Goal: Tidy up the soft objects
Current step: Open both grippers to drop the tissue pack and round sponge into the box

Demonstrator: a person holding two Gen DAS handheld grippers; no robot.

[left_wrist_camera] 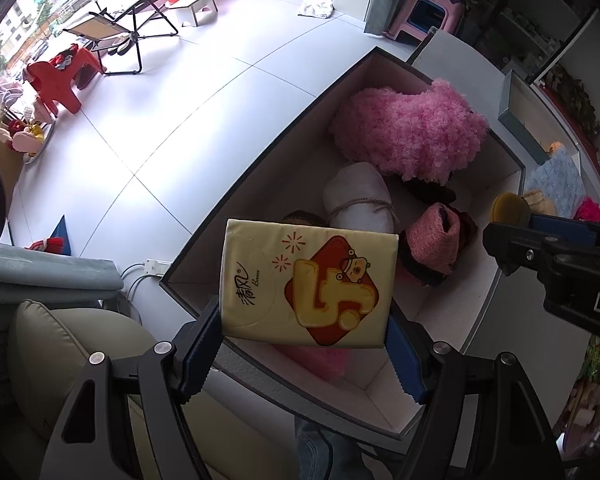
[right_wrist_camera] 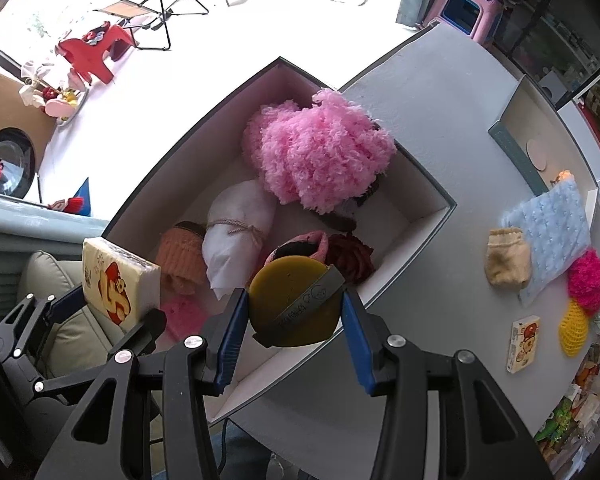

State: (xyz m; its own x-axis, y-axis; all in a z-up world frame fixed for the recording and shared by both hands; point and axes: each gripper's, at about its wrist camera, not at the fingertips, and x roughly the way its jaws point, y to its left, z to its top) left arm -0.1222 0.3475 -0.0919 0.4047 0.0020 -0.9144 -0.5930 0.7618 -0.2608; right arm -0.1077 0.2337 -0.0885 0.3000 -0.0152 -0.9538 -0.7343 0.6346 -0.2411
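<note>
Hovering over an open storage box [right_wrist_camera: 428, 216] on a grey desk [right_wrist_camera: 440, 112], two hand-held claws each bring in a soft item. At lower centre of the left wrist view, the left claw [left_wrist_camera: 304, 344] pinches a yellow tissue pack [left_wrist_camera: 308, 288] by its sides, holding it above the box's near end. At lower centre of the right wrist view, the right claw [right_wrist_camera: 294, 320] grips a mustard-yellow round sponge [right_wrist_camera: 288, 304] wrapped in a grey paper band, poised just over the box's near wall.

Much of the sorting looks done. Already lying inside the box are a fluffy pink plush piece [right_wrist_camera: 320, 152] at its far end, a white cloth bundle tied with cord [right_wrist_camera: 236, 232] in the middle, an orange knitted piece [right_wrist_camera: 178, 256], a pink knitted piece [left_wrist_camera: 432, 240] with dark red fabric beside it, and a pink cloth [right_wrist_camera: 182, 316] near the front.

What is left, judging by the desk at the right of the right wrist view: a beige pouch [right_wrist_camera: 504, 260], a pale blue quilted cloth [right_wrist_camera: 548, 236], a magenta pom-pom [right_wrist_camera: 586, 276], a yellow mesh scrubber [right_wrist_camera: 574, 324] and a small printed pack [right_wrist_camera: 522, 344], all well apart from the box. The two carried items are not yet released.
</note>
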